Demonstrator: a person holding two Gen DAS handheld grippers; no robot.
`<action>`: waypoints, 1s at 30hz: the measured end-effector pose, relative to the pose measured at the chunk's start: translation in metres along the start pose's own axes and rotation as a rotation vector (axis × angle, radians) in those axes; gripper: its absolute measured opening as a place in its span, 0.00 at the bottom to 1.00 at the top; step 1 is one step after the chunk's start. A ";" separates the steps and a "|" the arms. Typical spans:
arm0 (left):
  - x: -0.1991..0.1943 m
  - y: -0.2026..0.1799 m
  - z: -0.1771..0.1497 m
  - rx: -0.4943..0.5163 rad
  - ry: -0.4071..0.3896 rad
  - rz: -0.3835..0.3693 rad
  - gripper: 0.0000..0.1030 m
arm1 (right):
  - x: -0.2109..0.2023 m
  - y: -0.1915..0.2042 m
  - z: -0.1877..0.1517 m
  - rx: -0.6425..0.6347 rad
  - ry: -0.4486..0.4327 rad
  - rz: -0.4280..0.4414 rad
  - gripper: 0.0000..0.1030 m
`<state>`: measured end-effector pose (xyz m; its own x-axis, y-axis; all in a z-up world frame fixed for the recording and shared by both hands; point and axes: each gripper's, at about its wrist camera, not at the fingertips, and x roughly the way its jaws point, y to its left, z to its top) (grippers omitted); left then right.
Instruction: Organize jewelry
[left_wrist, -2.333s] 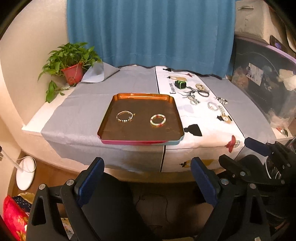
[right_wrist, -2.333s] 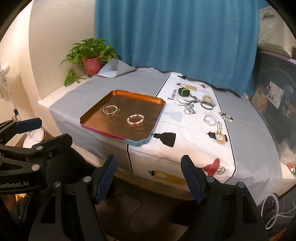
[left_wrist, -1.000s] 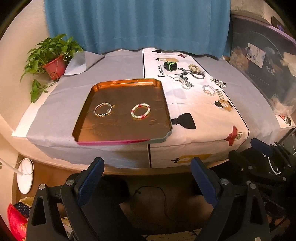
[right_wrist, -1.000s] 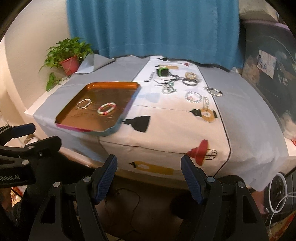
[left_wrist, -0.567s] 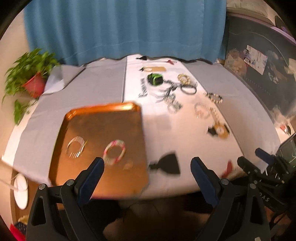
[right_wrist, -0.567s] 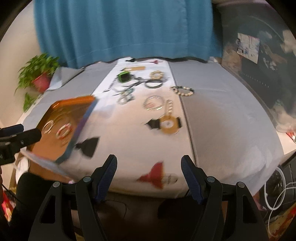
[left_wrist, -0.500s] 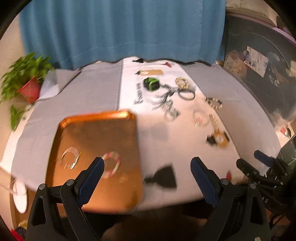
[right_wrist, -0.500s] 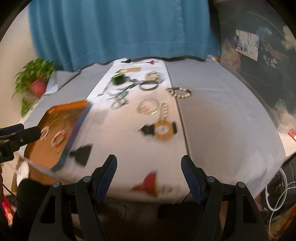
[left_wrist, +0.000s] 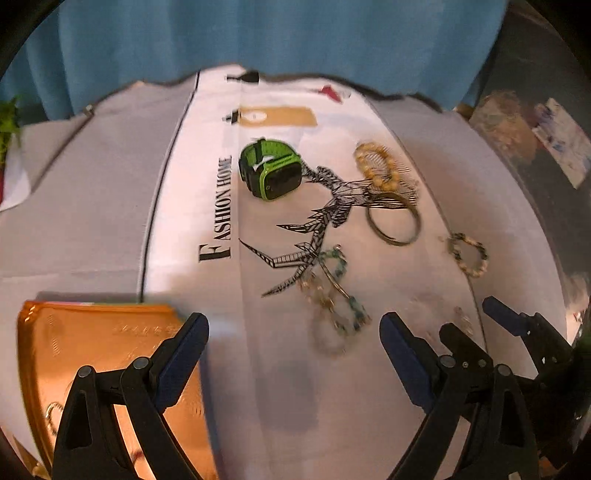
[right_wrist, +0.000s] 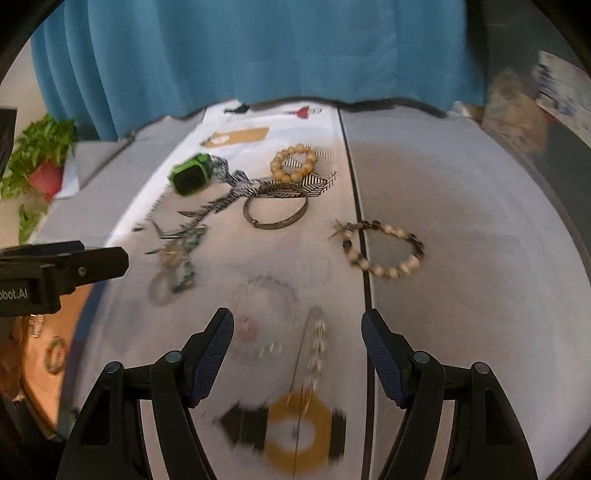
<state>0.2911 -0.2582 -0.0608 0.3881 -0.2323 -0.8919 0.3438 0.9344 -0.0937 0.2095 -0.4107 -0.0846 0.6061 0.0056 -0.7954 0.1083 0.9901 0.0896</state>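
Overhead, both claws gape empty: left claw (left_wrist: 293, 341), right claw (right_wrist: 297, 338) above the blurred chain bracelet (right_wrist: 314, 343) running away lengthwise.

Left tool (left_wrist: 293, 343), lower centre of its frame, jaws wide apart and empty. Right tool (right_wrist: 297, 341), lower centre, likewise parted, gripping nothing.

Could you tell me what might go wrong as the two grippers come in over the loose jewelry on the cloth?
The beaded chains lie tangled together, so picking one may drag its neighbour. The orange tray sits right under the left gripper, whose open jaws could knock it. The right gripper hangs over thin, blurred pieces, so its open jaws could easily miss them.
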 end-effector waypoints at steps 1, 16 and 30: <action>0.007 0.002 0.003 -0.003 0.017 0.001 0.84 | 0.008 0.000 0.003 -0.012 0.016 -0.008 0.70; 0.018 -0.010 0.016 0.115 0.053 -0.158 0.04 | 0.010 0.029 0.004 -0.157 -0.019 0.029 0.07; -0.145 0.008 -0.045 0.113 -0.191 -0.234 0.04 | -0.121 0.061 -0.011 -0.144 -0.204 0.021 0.07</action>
<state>0.1990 -0.2054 0.0474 0.4368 -0.4937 -0.7519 0.5312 0.8162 -0.2273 0.1346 -0.3500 0.0106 0.7553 0.0124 -0.6552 -0.0106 0.9999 0.0066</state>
